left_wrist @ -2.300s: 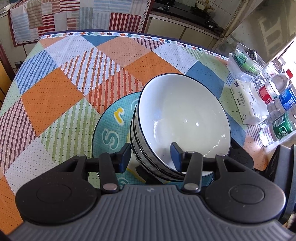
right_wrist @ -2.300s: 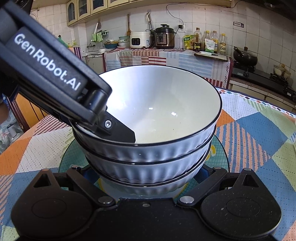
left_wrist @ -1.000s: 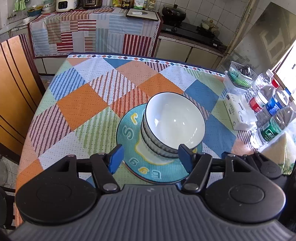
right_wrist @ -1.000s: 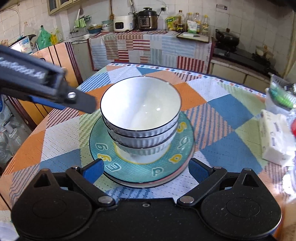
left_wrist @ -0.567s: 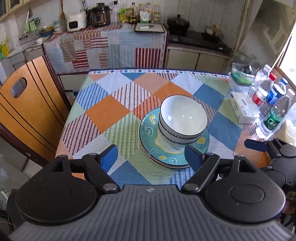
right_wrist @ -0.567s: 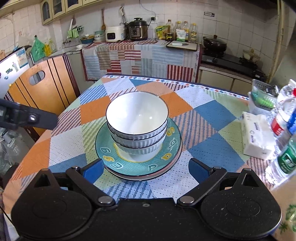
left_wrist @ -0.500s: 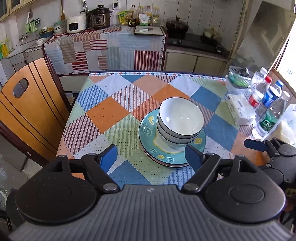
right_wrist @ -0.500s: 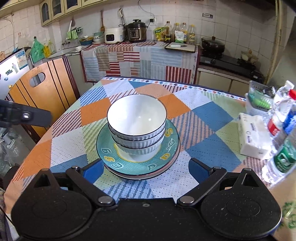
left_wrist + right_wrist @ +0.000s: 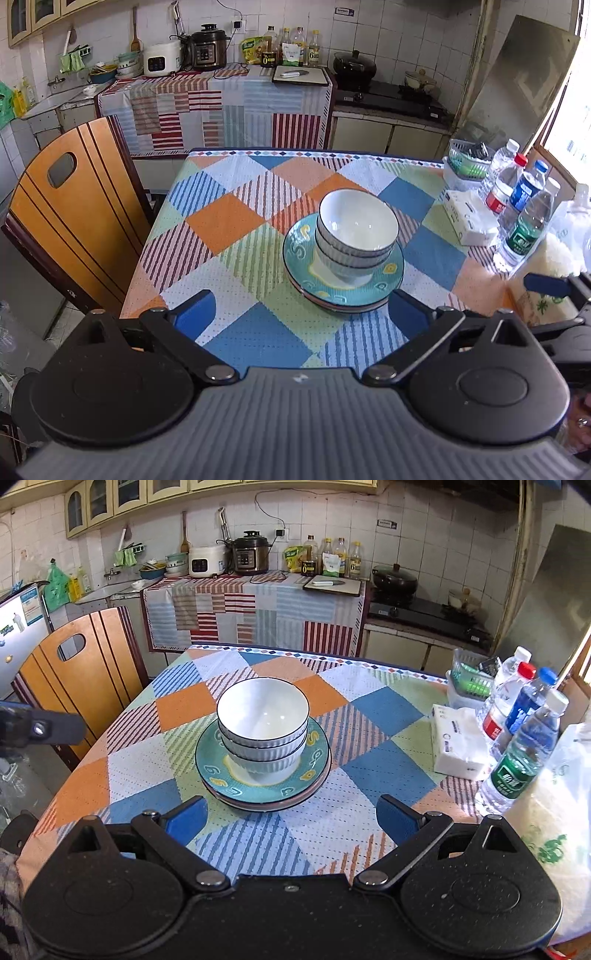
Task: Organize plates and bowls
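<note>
Both grippers have pulled back and up from the bowls since the earlier frames, so the whole table now shows. The left gripper (image 9: 301,306) is empty, its blue-padded jaws still opening with only tablecloth between them. The right gripper (image 9: 291,818) stands released too, gripping nothing. Just beyond the fingertips, toward twelve o'clock, three white ribbed bowls (image 9: 263,726) sit nested on a stack of teal plates (image 9: 221,775) near the middle of the patchwork tablecloth (image 9: 184,705). At two o'clock lie a tissue pack (image 9: 456,744), water bottles (image 9: 524,753) and a green basket (image 9: 471,681). At ten o'clock stands a wooden chair (image 9: 81,672); farthest off, the kitchen counter (image 9: 258,602).
</note>
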A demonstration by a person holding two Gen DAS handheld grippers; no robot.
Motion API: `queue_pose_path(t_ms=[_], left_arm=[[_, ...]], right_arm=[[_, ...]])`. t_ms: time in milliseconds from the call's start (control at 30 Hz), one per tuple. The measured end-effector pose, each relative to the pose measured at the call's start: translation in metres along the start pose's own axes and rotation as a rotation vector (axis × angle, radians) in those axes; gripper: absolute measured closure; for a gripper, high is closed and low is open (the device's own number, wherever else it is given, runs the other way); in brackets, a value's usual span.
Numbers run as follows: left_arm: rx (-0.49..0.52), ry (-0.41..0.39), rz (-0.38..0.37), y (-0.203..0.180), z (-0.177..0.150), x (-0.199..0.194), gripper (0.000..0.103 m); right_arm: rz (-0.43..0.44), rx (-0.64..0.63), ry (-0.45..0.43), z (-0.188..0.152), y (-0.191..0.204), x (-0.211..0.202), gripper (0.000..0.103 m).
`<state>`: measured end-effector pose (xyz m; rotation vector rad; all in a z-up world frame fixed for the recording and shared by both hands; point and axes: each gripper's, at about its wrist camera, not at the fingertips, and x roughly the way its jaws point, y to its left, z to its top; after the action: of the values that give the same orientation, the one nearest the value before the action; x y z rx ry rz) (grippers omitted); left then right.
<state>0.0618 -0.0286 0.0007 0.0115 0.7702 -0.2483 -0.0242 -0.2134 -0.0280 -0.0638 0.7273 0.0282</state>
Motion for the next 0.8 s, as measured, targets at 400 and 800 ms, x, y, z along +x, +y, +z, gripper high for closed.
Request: queue_pose_path(t_ms=[400,800], left_arm=[[-0.047,-0.015,0.013,0.002,-0.021,0.002,0.0],[0.028,-0.035,0.023,-0.016,-0.029,0.001,0.0]], right_arm=[[-0.047,-0.026,-0.007,-0.009,0.012,-0.021,0.003],[-0.057,-0.019,-0.005,-0.019,0.008,-0.015,0.003]])
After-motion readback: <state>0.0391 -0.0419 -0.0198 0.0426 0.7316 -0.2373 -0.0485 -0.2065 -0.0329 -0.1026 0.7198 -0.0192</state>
